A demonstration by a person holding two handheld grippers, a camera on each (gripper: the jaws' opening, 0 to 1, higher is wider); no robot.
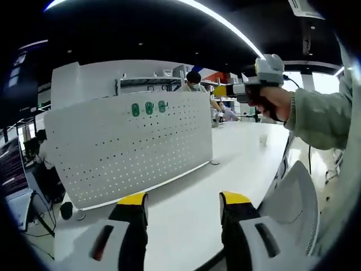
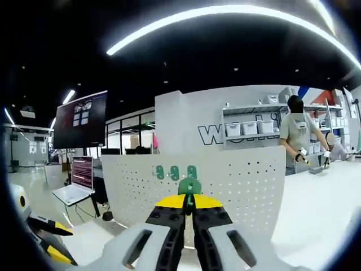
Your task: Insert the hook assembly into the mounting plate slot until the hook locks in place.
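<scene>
The white table (image 1: 186,203) carried an upright pegboard (image 1: 130,147) — the mounting plate — with three green hooks (image 1: 149,108) already sitting in a row near its top edge. The right gripper (image 2: 189,210) was closed on a fourth green hook (image 2: 189,186), held upright and pointing straight at the pegboard, just below that row but short of it. The left gripper (image 1: 183,206) stood wide open and empty, lower and off the pegboard's right end — so the right was better placed to insert.
</scene>
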